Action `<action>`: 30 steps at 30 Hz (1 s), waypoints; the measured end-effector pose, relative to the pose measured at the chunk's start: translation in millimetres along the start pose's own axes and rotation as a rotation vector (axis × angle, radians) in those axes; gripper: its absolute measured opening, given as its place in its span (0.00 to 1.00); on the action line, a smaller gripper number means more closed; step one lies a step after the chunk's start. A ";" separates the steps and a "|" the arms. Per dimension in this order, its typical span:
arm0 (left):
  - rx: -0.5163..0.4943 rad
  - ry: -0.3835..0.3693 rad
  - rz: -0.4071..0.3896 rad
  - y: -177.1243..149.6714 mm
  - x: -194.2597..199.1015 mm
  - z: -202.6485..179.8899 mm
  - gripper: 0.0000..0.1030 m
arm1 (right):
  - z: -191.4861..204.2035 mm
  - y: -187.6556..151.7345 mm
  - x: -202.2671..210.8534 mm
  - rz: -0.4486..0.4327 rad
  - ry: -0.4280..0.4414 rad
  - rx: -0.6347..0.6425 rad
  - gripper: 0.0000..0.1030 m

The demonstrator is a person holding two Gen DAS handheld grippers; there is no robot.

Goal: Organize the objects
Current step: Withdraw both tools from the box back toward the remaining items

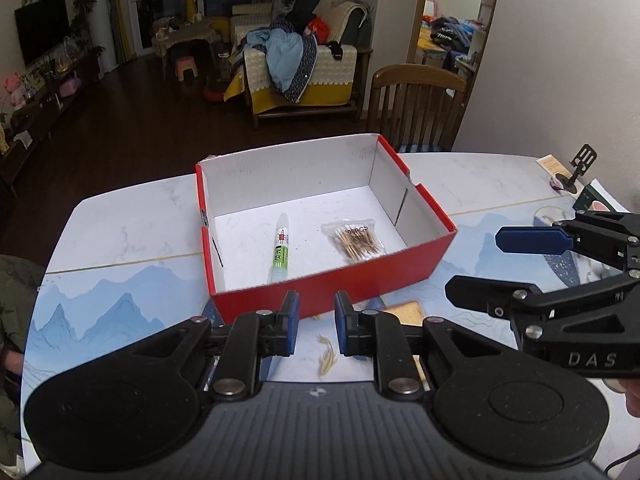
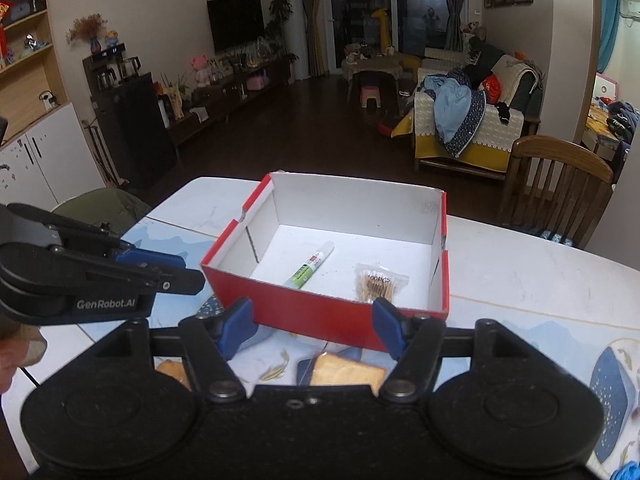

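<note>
A red cardboard box (image 1: 320, 294) with a white inside stands on the table. In it lie a white and green glue tube (image 1: 281, 249) and a clear bag of cotton swabs (image 1: 356, 239). Both show in the right wrist view too, the tube (image 2: 310, 266) and the bag (image 2: 378, 283), inside the box (image 2: 320, 312). My left gripper (image 1: 316, 328) is open and empty, just in front of the box. My right gripper (image 2: 312, 330) is open wide and empty, above a yellow sponge-like block (image 2: 344, 372) on the table. It also shows in the left wrist view (image 1: 476, 268), right of the box.
The table (image 1: 120, 240) has a blue mountain and fish print. A wooden chair (image 1: 416, 104) stands behind it. A black phone stand (image 1: 576, 172) and papers are at the far right. A second orange object (image 2: 172, 372) lies under my right gripper's left finger.
</note>
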State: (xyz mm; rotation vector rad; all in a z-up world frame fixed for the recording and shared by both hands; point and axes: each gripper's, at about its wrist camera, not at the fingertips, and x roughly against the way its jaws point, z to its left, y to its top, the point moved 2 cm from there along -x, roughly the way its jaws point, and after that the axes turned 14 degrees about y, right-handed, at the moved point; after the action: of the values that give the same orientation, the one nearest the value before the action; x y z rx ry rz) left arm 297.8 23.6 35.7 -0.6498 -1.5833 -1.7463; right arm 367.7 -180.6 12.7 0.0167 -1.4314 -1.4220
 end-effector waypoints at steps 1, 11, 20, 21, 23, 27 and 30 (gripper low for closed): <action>-0.002 0.001 -0.006 -3.3 3.9 -0.4 0.17 | 1.0 -1.7 2.5 -0.003 0.001 -0.002 0.64; -0.017 -0.012 -0.073 -32.6 36.0 -3.7 0.61 | 15.5 -16.3 24.1 -0.048 0.005 0.010 0.68; 0.039 -0.024 -0.091 -51.9 55.7 4.0 0.76 | 27.8 -36.4 40.8 -0.076 0.015 0.044 0.82; 0.044 -0.023 -0.095 -54.6 58.0 4.7 0.78 | 28.4 -38.8 42.7 -0.080 0.017 0.043 0.84; 0.046 -0.017 -0.107 -59.7 62.3 4.9 0.78 | 29.8 -43.5 46.9 -0.097 0.017 0.046 0.89; 0.051 -0.008 -0.122 -69.0 68.9 4.6 0.78 | 30.9 -51.6 54.6 -0.124 0.023 0.042 0.99; 0.066 -0.014 -0.125 -74.3 71.5 5.5 0.81 | 31.4 -57.6 58.8 -0.135 0.019 0.046 0.99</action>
State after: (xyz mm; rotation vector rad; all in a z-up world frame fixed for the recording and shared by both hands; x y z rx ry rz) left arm 194.8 20.0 42.1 -0.5427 -1.7159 -1.7741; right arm 285.8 -212.8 17.0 0.1582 -1.4702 -1.4946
